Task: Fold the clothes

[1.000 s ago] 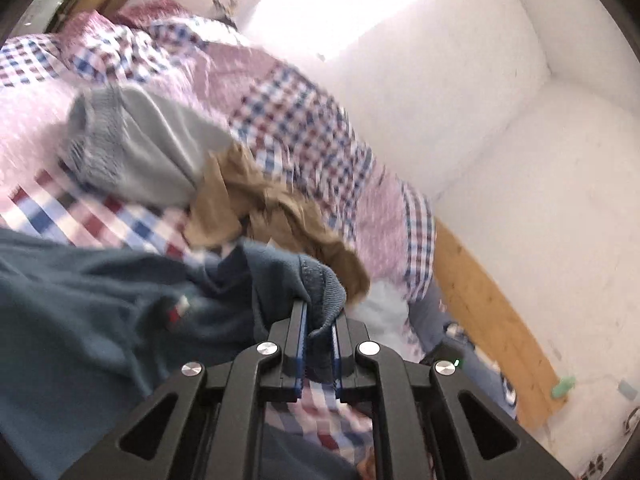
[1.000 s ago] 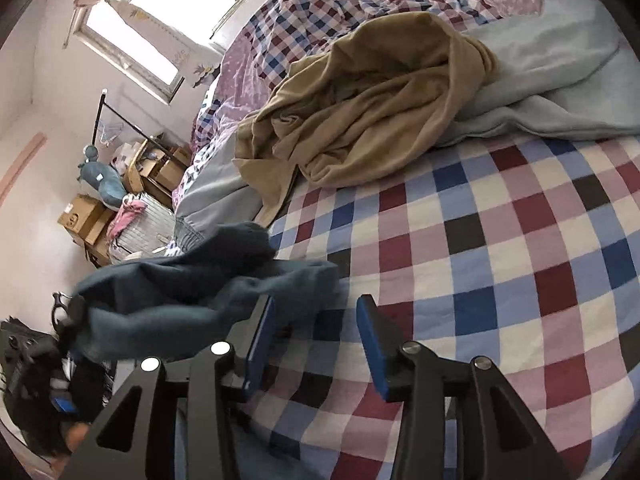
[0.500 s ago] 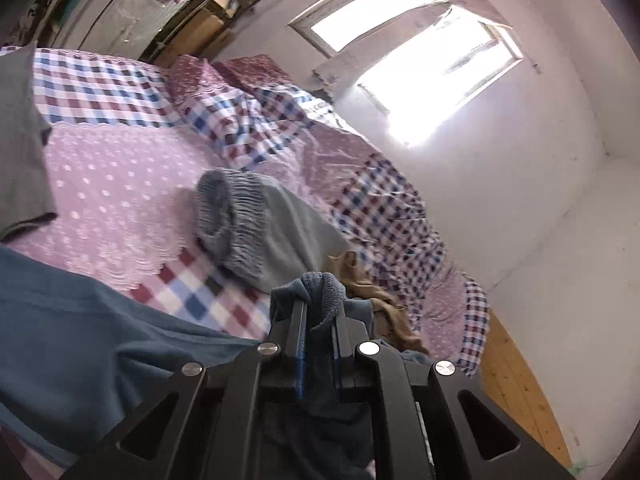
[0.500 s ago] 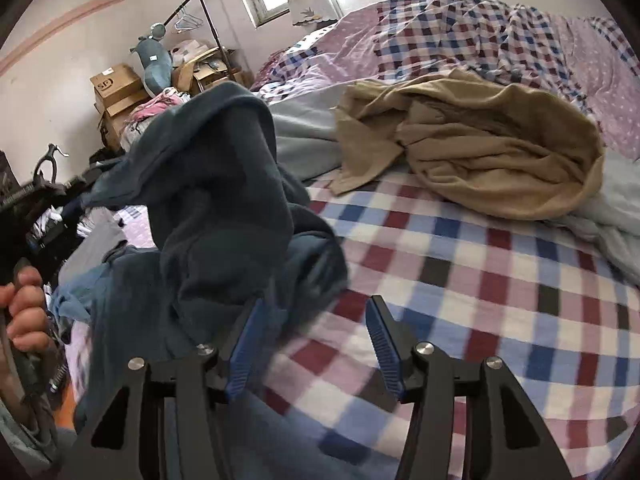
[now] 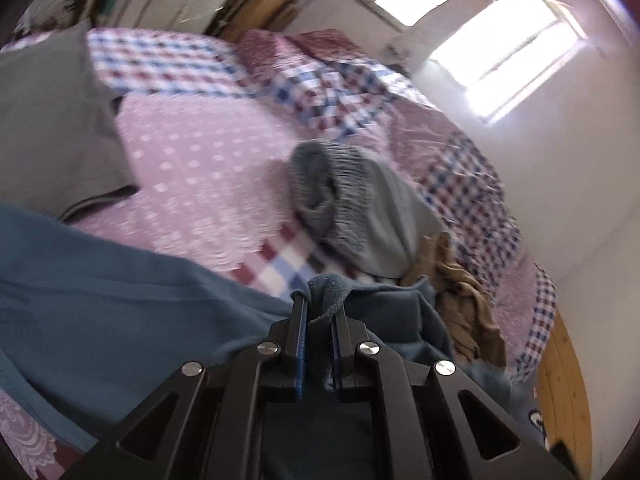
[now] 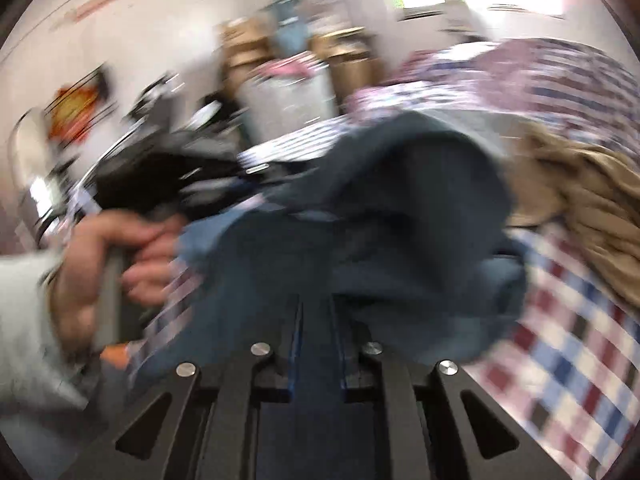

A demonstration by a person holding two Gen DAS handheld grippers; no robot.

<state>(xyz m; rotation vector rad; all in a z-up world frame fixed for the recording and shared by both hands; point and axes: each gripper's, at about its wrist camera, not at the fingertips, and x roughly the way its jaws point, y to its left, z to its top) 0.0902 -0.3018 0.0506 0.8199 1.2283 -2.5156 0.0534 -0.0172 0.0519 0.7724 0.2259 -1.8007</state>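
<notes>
I count 4 garments on the bed (image 5: 208,152): 1 blue top (image 5: 120,292), 1 grey knit (image 5: 344,204), 1 tan piece (image 5: 468,304) and 1 dark grey piece (image 5: 52,120) at the far left. My left tongs (image 5: 320,312) are closed on a rolled edge of the blue top; the cloth comes up between the 2 fingers and the rest spreads over the bed to the left. The grey knit lies just behind it, w/ the tan piece touching its right side.

The right view is strongly blurred. The right tongs (image 6: 318,320) have a narrow gap and the blue top (image 6: 400,208) lies over their tips, but I cannot tell if they really pinch it. At the left is 1 hand (image 6: 112,264) on the handle of the other gripper; its body is only a dark smear. The dark grey piece is cut off by the frame edge, and the room clutter behind is not readable.
</notes>
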